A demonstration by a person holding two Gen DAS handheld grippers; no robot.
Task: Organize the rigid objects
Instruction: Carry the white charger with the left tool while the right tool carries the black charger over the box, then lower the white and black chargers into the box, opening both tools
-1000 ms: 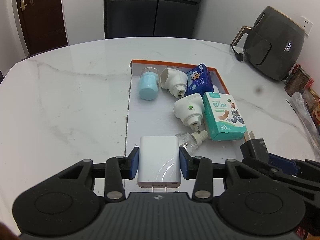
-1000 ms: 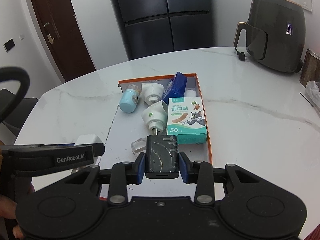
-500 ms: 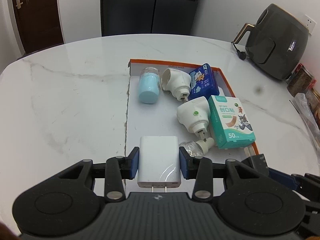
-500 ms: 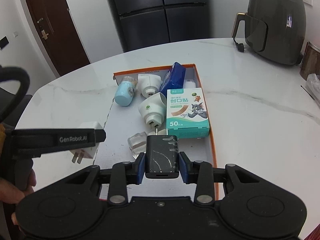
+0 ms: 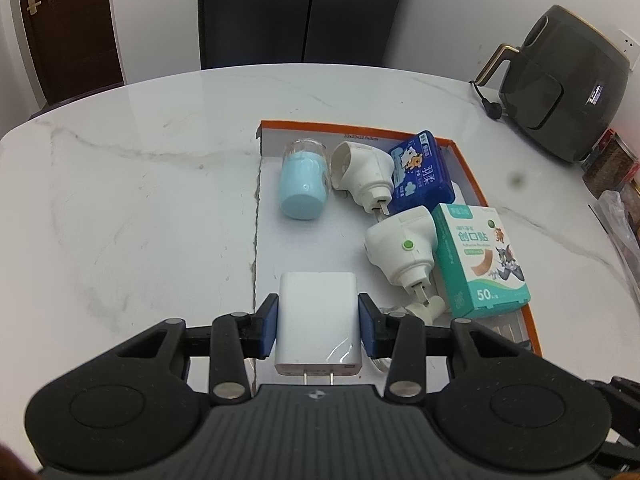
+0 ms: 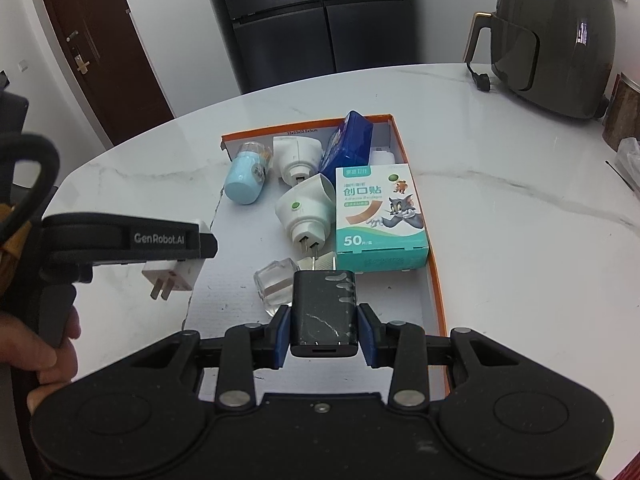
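Two chargers are in hand, one per gripper. The left gripper (image 5: 319, 322) has its jaws pinching a white charger (image 5: 318, 316), prongs toward the camera; the right gripper (image 6: 323, 330) has its jaws pinching a black charger (image 6: 323, 312). Over the last second both have drifted forward over the near end of the tray (image 5: 472, 168), so the tray's contents sit lower and larger in each view, and the white charger has crossed from the bare worktop (image 5: 140, 208) to the tray's left edge. My read is that both chargers are about to be set down in the tray's open near part, beside the bottle (image 5: 303, 186), the two white plugs, the blue pack and the plaster box (image 5: 480, 260). Both grippers tilt steeply downward, side by side, left one near the tray's left rim, right one nearer its right.
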